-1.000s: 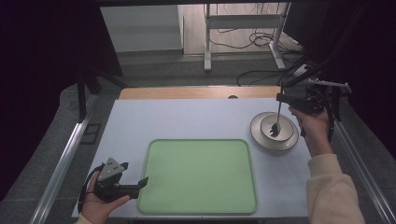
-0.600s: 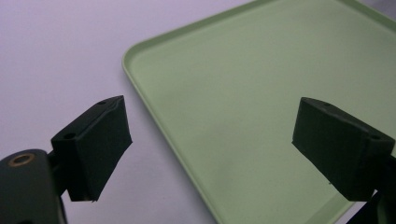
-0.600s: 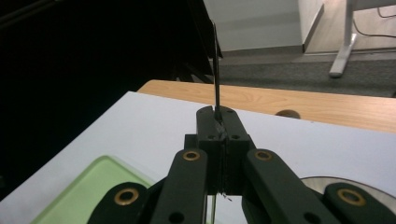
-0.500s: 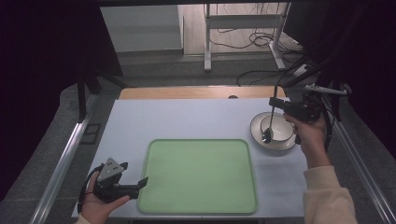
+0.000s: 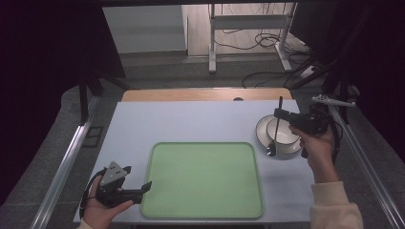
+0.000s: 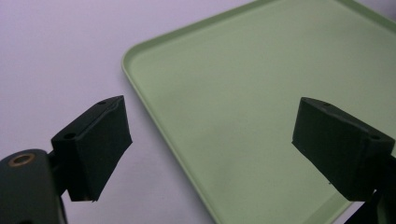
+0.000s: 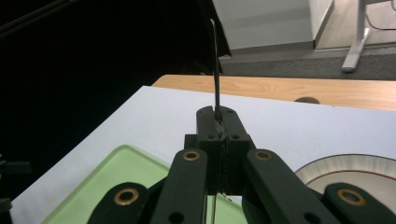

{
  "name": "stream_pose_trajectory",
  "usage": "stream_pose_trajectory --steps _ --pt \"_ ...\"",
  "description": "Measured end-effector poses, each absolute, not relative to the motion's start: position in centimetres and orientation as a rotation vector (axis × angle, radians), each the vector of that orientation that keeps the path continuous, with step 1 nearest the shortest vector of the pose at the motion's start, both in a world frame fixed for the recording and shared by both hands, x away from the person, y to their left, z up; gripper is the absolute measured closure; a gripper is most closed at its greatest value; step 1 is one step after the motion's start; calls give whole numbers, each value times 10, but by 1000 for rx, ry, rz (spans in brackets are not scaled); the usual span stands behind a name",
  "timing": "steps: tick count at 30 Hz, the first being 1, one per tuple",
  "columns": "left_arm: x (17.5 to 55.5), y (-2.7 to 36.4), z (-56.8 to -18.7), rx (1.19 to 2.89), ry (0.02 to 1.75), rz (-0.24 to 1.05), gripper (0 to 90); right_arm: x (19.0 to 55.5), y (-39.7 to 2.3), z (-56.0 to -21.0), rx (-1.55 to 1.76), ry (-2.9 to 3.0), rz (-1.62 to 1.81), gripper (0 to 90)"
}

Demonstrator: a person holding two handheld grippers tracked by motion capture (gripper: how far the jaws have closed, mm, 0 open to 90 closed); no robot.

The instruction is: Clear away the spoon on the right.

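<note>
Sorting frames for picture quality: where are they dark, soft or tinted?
High view: surroundings nearly black, table evenly lit. Left gripper view: left gripper jaws soft-edged, green tray smooth with a faint purple cast. Right gripper view: right gripper shut on the spoon, dark background upper left.

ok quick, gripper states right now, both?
Left gripper: open, holding nothing, over the green tray edge.
Right gripper: closed on the spoon handle, beside the bowl.
</note>
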State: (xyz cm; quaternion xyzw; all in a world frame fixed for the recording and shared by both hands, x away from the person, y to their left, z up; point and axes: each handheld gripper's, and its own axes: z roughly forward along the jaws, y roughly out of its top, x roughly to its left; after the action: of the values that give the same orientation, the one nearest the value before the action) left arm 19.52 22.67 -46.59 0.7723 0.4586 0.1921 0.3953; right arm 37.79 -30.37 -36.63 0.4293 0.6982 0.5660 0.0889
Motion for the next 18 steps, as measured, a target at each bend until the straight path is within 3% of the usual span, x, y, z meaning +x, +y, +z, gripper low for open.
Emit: stream_pose_trajectory --steps 18 --pt "194 227 -465 1946 1165 493 112 350 -289 -362 1230 2129 1706 883"
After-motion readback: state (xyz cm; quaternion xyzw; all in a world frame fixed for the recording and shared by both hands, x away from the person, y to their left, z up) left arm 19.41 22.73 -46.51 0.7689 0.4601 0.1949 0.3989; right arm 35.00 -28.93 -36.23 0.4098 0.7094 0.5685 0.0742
